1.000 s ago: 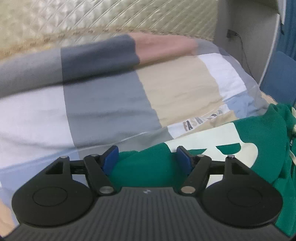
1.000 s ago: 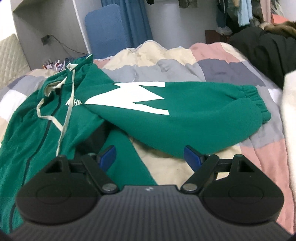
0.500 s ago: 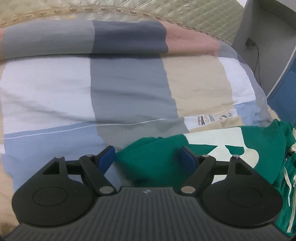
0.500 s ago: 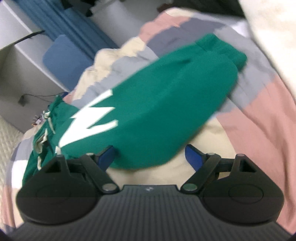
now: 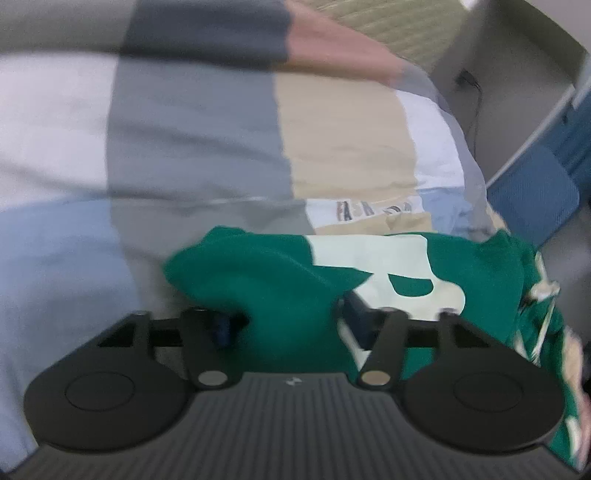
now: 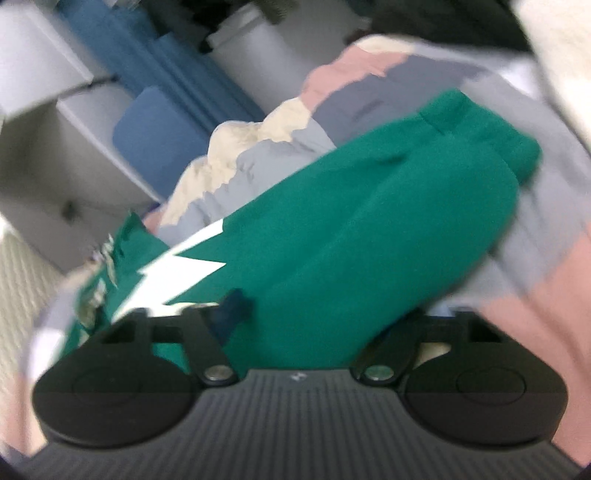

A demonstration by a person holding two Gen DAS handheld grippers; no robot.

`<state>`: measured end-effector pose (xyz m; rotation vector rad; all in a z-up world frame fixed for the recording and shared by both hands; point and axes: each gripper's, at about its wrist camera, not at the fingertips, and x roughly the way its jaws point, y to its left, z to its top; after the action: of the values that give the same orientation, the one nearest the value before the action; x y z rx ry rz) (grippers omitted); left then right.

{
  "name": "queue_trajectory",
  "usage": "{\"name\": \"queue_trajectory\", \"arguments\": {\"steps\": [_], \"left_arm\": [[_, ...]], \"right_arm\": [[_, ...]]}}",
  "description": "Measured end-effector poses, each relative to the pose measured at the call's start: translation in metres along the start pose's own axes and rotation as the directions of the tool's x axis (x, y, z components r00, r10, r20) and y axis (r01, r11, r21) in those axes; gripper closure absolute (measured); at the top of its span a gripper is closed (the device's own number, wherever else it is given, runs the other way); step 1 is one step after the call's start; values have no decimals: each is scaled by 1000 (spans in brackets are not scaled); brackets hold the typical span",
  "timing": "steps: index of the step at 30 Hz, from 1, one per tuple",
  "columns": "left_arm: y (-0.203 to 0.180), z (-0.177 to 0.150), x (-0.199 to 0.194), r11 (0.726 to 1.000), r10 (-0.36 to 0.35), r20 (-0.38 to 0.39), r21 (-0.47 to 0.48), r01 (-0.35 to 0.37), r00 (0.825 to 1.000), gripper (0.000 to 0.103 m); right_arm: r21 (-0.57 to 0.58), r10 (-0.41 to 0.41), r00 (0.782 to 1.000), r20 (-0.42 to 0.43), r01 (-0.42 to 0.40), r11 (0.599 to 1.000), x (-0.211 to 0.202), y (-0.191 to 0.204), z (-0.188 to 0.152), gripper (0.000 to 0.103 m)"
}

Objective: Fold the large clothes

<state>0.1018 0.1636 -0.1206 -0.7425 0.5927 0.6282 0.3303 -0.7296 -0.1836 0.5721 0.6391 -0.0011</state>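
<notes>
A green hoodie with white graphics lies on the patchwork bedspread (image 5: 184, 147). In the left wrist view one hoodie sleeve (image 5: 280, 280) bunches up between the blue pads of my left gripper (image 5: 290, 321), whose jaws are closing on it. The hoodie body (image 5: 480, 266) and a drawstring (image 5: 543, 291) lie to the right. In the right wrist view the other sleeve (image 6: 369, 221), with its ribbed cuff (image 6: 517, 147) far right, fills my right gripper (image 6: 325, 317). Those jaws are closing too; the left pad digs into the cloth and the right pad is hidden under it. Both views are blurred.
A quilted headboard (image 5: 388, 26) runs behind the bed. A blue cushioned panel (image 5: 532, 192) (image 6: 155, 125) and blue curtains (image 6: 177, 66) stand beside a grey cabinet (image 6: 55, 155). Rumpled bedspread (image 6: 554, 277) spreads under the right sleeve.
Both pairs of jaws have narrowed onto the green sleeves. The right gripper has rolled and come down close over its sleeve. The left gripper has tilted slightly, staying at its sleeve end.
</notes>
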Motion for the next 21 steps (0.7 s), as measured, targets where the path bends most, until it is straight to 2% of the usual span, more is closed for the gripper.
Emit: {"name": "queue_trajectory", "arguments": {"steps": [1, 2, 4, 7, 10, 12, 16, 18, 21], "left_arm": [[-7, 1, -1, 999, 12, 14, 43, -13, 1000, 63], [-14, 4, -1, 995, 22, 31, 93, -25, 999, 73], [-29, 13, -3, 982, 26, 72, 186, -39, 997, 82], [-51, 43, -5, 953, 28, 138, 294, -68, 990, 86], [-73, 94, -6, 937, 34, 233, 332, -113, 972, 87], [-90, 130, -5, 933, 26, 279, 339, -123, 960, 87], [-130, 190, 12, 915, 54, 367, 354, -193, 929, 87], [-147, 209, 32, 907, 70, 385, 359, -219, 920, 87], [-161, 221, 81, 889, 148, 376, 354, -290, 915, 87]], "right_arm": [[-27, -12, 1000, 9, 13, 1000, 2, 2, 4, 70], [-36, -15, 1000, 15, 16, 999, 2, 2, 8, 81], [-47, -6, 1000, 30, 7, 999, 0, 3, 20, 90], [-106, 14, 994, 106, -3, 994, -10, 11, 49, 92], [-157, 28, 985, 172, 0, 988, -25, 21, 84, 92], [-186, 25, 970, 244, 21, 982, -36, 25, 114, 92], [-238, -32, 930, 366, 127, 963, -47, 27, 168, 92], [-246, -61, 914, 400, 172, 954, -42, 23, 184, 92], [-236, -139, 902, 408, 252, 939, -15, 11, 190, 92]]}}
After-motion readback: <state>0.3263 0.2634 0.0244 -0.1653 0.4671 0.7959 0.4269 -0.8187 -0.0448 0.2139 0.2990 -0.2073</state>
